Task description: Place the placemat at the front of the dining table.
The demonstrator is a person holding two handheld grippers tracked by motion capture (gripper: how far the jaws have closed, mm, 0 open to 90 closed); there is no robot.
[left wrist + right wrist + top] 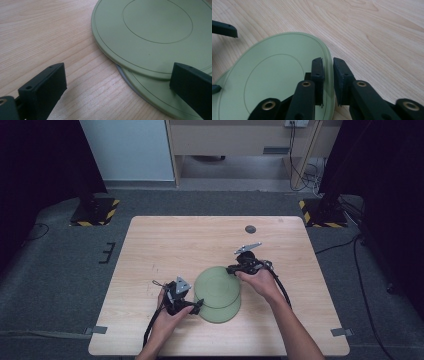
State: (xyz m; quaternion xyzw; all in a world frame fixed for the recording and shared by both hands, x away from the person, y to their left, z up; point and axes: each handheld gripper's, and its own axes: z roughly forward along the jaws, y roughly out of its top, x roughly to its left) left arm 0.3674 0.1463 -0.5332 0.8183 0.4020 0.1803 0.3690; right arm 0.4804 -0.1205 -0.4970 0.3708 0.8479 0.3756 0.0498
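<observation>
While right gripper [327, 82] pinches rim, upper plate [274, 75] tilts.

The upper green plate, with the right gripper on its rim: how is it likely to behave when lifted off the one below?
The upper green plate looks rigid and thin, so it probably lifts without flexing. Its smooth matte rim sits between the right gripper's jaws, so it may pivot or slip from an edge-only grip. Being flat, it should slide over the lower plate rather than roll.

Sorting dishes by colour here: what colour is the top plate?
Pale green top plate, plain with a thin ring line; clearest in the left gripper view.
</observation>
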